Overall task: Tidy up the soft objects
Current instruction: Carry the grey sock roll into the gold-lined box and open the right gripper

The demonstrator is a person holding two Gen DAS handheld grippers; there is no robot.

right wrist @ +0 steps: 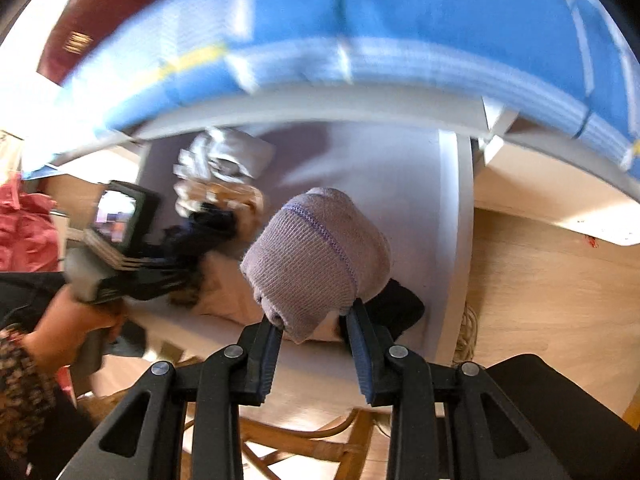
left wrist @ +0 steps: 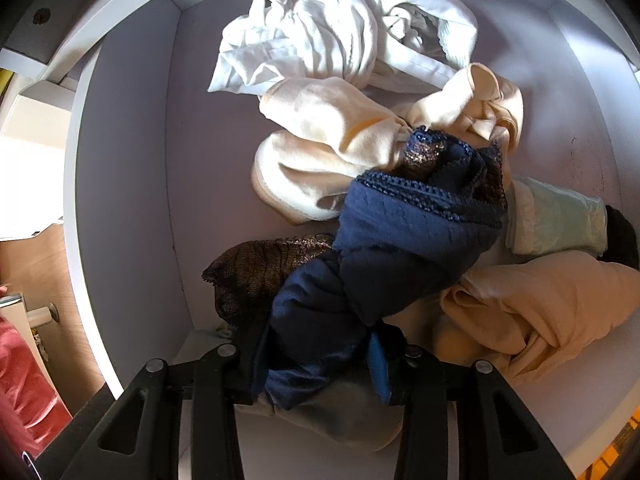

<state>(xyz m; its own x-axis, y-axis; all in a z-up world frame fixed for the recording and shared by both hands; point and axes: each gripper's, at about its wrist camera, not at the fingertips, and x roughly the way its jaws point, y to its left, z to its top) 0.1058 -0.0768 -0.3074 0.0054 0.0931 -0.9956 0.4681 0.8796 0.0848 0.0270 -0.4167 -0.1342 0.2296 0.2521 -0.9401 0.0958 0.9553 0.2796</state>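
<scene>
My left gripper (left wrist: pixel 320 344) points down into a white drawer (left wrist: pixel 132 160) and is shut on a dark blue garment with lace trim (left wrist: pixel 400 248). The garment lies across a cream garment (left wrist: pixel 320 152) and a beige one (left wrist: pixel 540 312). A crumpled white garment (left wrist: pixel 340 28) sits at the far end. My right gripper (right wrist: pixel 314 328) is shut on a lilac knitted piece (right wrist: pixel 312 256), held up above the drawer (right wrist: pixel 448 240). In the blurred right wrist view, a hand (right wrist: pixel 72 328) holds the left gripper over the pile.
A pale mint item (left wrist: pixel 556 224) and a black item (left wrist: pixel 620 240) lie by the drawer's right wall. A blue mattress (right wrist: pixel 400 20) hangs over the drawer's far side. Wooden floor (right wrist: pixel 552 300) is to the right, a wooden chair (right wrist: pixel 312 440) below, red cloth (right wrist: pixel 24 232) at left.
</scene>
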